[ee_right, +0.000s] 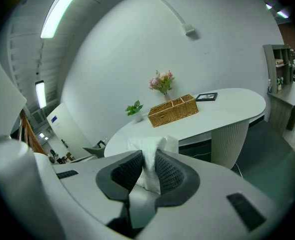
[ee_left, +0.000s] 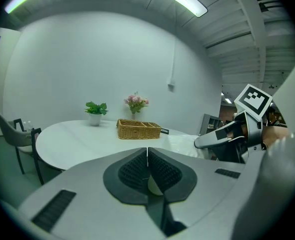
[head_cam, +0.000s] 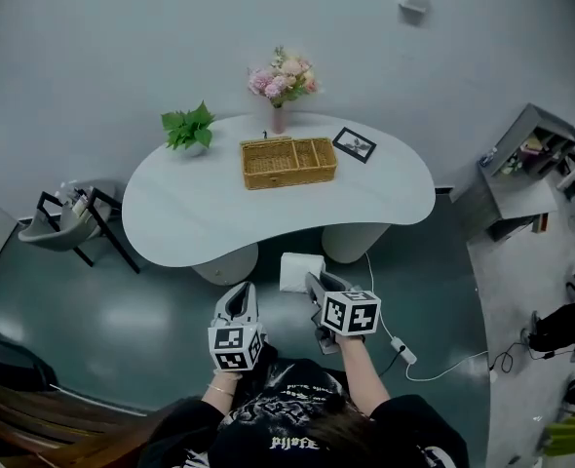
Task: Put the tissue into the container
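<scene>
A white tissue (head_cam: 300, 272) hangs in front of the table's near edge, pinched in my right gripper (head_cam: 313, 284), which is shut on it. In the right gripper view the tissue (ee_right: 151, 155) stands up between the dark pads (ee_right: 172, 172). The container is a wicker basket (head_cam: 287, 162) with compartments, at the back middle of the white table (head_cam: 200, 213); it also shows ahead as the basket (ee_right: 173, 110) and the basket (ee_left: 137, 129). My left gripper (head_cam: 239, 300) is level with the right one and to its left, away from the tissue. Its jaws (ee_left: 147, 154) meet with nothing held.
On the table stand a vase of pink flowers (head_cam: 283, 81), a small green plant (head_cam: 188, 127) and a photo frame (head_cam: 354, 144). A grey chair (head_cam: 73, 217) is at the left, a shelf unit (head_cam: 521, 164) at the right, and a power strip with cable (head_cam: 404, 352) on the floor.
</scene>
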Demonstrator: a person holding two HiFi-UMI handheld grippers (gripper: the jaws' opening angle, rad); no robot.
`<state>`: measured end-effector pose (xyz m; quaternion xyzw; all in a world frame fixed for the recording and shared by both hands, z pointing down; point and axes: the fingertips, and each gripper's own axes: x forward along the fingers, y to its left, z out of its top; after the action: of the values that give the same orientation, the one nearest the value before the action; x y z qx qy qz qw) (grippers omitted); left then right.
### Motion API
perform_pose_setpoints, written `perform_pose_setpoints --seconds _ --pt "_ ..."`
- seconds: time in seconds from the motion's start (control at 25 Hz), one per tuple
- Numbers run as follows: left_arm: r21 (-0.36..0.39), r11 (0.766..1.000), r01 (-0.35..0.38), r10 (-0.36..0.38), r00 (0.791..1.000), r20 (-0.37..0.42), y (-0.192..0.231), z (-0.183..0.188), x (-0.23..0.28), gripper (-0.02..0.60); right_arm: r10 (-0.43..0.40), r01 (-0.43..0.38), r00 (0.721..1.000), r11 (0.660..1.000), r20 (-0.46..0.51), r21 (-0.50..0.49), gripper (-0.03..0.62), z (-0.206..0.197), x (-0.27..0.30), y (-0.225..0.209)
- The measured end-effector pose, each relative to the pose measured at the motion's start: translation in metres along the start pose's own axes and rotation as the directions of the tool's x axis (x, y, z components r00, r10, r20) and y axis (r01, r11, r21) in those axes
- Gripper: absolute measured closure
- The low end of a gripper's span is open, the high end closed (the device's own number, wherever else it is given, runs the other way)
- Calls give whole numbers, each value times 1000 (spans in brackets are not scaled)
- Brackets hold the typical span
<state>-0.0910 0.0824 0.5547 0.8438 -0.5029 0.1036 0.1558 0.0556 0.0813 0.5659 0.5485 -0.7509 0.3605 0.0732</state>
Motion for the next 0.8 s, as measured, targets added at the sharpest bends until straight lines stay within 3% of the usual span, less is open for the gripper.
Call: perform_pose_setpoints --seconds 0.48,0.8 --pt "30 994 104 -104 995 10 55 35 62 555 -78 77 996 997 51 27 491 47 60 8" --pt "14 990 138 -138 990 10 92 48 86 555 -72 70 996 997 60 40 491 68 97 31"
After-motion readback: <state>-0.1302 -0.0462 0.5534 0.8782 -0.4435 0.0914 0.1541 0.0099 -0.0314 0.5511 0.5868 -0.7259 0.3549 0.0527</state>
